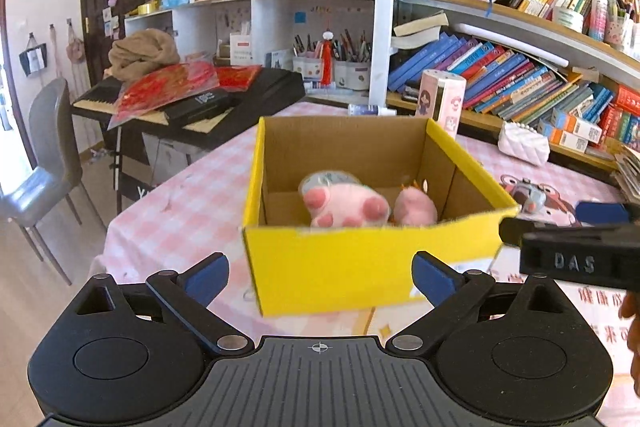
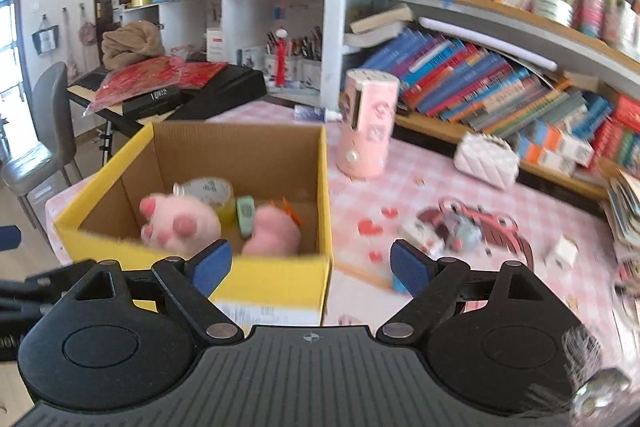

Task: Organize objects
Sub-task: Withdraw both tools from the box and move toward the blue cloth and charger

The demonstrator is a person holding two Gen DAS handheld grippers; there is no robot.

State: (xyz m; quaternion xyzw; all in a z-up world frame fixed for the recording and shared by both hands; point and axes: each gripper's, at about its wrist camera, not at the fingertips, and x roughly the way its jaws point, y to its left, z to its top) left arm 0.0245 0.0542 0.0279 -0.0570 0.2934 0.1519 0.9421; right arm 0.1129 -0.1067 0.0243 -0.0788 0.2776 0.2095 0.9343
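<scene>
A yellow cardboard box (image 1: 360, 263) (image 2: 276, 283) stands open on the pink checked tablecloth (image 1: 188, 211). Inside lie a pink plush paw (image 1: 346, 207) (image 2: 180, 221), a second pink plush toy (image 1: 414, 211) (image 2: 272, 231), a tape roll (image 2: 210, 191) and a small green item (image 2: 245, 213). My left gripper (image 1: 320, 281) is open in front of the box, nothing between its blue pads. My right gripper (image 2: 310, 267) is open near the box's right front corner, also empty; in the left wrist view it shows as a black body (image 1: 580, 259) at the right edge.
A grey and pink toy (image 2: 460, 227) and a small white cube (image 2: 564, 251) lie on the cloth right of the box. A pink cylinder (image 2: 366, 123) and a white quilted purse (image 2: 486, 159) stand behind. Bookshelves (image 1: 520, 75) fill the back right; a keyboard (image 1: 192, 103) and a chair (image 1: 44, 167) stand left.
</scene>
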